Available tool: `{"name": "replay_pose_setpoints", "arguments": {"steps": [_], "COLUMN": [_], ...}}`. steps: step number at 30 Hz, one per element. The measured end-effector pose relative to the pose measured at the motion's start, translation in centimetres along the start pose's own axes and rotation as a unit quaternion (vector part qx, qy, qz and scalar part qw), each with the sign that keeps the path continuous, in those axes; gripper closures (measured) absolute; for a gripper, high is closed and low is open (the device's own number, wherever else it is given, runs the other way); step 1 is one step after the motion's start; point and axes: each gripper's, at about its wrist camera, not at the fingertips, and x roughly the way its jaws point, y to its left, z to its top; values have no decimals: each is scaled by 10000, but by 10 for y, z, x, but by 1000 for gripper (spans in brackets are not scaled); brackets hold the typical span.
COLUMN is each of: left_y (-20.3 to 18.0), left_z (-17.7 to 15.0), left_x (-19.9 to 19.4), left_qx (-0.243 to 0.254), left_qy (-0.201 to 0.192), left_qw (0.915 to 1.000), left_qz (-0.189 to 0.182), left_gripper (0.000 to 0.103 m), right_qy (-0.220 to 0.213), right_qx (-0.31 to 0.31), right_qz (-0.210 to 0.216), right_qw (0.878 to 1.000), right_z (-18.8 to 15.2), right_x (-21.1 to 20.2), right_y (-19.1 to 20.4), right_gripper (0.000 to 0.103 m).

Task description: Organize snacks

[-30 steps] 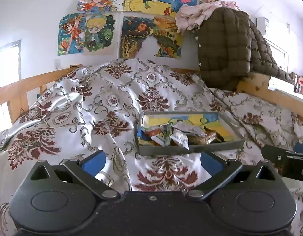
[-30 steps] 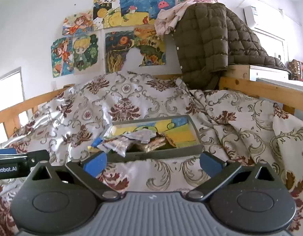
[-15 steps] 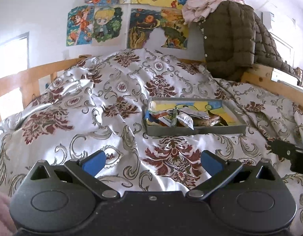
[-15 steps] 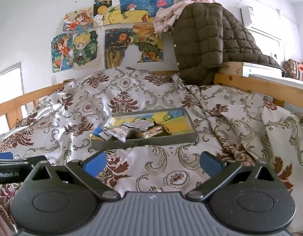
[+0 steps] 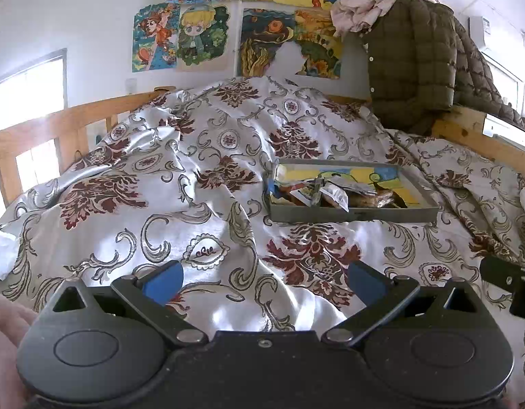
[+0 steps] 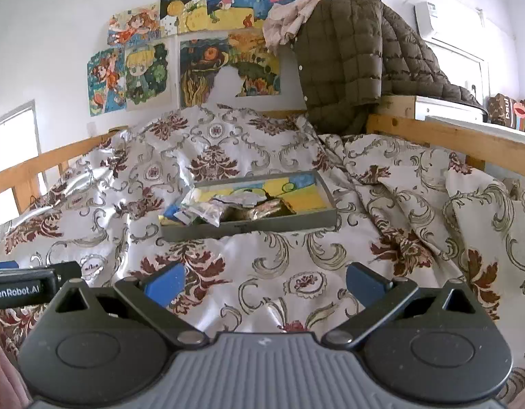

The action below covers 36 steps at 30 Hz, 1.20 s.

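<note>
Backing away from the tray [image 5: 351, 216], both claws now sit farther off than a second ago: left claw [image 5: 264, 281] and right claw [image 6: 262, 281] spread, empty. The snacks [image 6: 228, 209] lie heaped in the tray's left end on the bed [image 5: 194, 225]; sorting seems finished.

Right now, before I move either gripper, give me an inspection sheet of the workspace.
Surface: patterned satin bedspread, rumpled.
Job's things: grey tray on the bedspread; snack packets piled in its near-left part.
Clutter: white scrap at the left edge.
Grippers: left gripper and right gripper both open, empty, short of the tray.
Cables: nothing seen.
Surroundings: wooden bed rail, drawings on the wall, olive quilted jacket, air conditioner.
</note>
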Motion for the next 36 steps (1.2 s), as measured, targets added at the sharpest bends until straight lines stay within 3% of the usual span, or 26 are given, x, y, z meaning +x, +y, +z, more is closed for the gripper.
{"name": "replay_pose_setpoints", "arguments": {"steps": [10, 36], "left_y": [-1, 2], "left_z": [0, -2], "left_x": [-1, 2], "left_qx": [6, -25], "left_qy": [-23, 55], "left_qw": [10000, 10000], "left_qz": [-34, -62], "left_gripper": [1, 1], "right_qy": [187, 191], "right_qx": [44, 31], "right_qz": [-33, -44], "right_qw": [9998, 9998], "right_z": [-3, -2], "right_x": [6, 6], "right_y": [-1, 0], "right_gripper": [0, 0]}}
